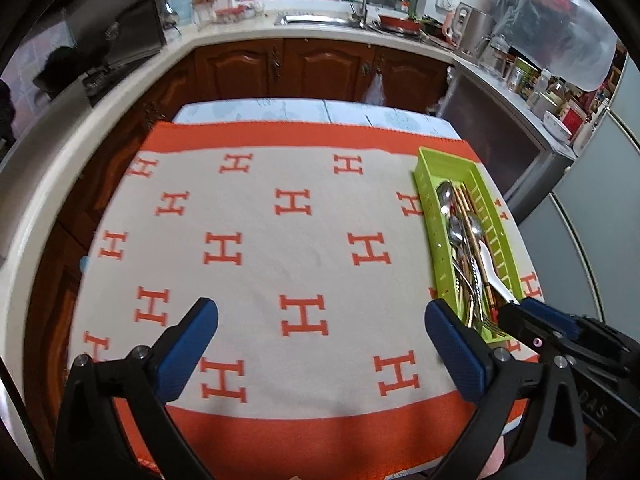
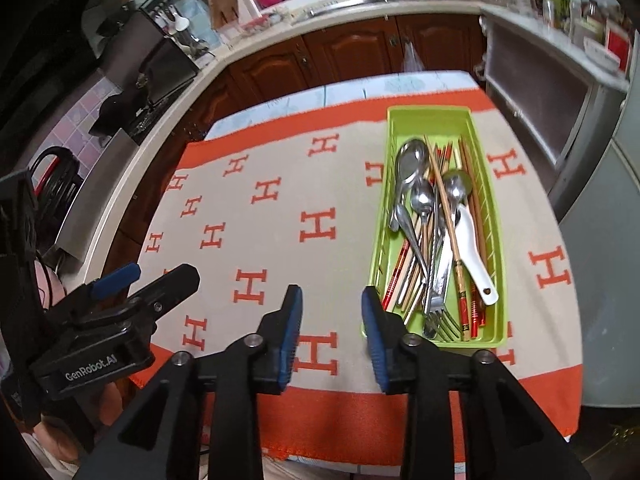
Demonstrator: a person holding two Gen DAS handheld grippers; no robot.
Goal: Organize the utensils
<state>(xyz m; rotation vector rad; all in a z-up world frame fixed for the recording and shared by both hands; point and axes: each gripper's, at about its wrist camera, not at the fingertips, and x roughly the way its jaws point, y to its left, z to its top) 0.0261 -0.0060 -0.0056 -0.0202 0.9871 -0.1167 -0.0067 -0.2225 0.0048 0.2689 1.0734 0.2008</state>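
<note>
A green slotted tray (image 2: 400,120) lies on the right of the cloth-covered table and also shows in the left wrist view (image 1: 430,168). It holds a mixed pile: metal spoons (image 2: 412,156), wooden chopsticks (image 2: 442,196), a fork (image 2: 438,316), a white ceramic spoon (image 2: 474,248) and red-tipped chopsticks (image 2: 476,312). My left gripper (image 1: 320,320) is open and empty above the cloth's front middle. My right gripper (image 2: 331,320) is open and empty, just left of the tray's near end. In the left wrist view the right gripper (image 1: 528,312) sits at the tray's near end.
The table carries an orange and beige cloth with H marks (image 1: 280,240). Wooden kitchen cabinets (image 1: 316,68) and a white counter with a sink (image 1: 320,20) curve behind it. A steel appliance (image 1: 500,132) stands at the right, a stove (image 2: 160,76) at the left.
</note>
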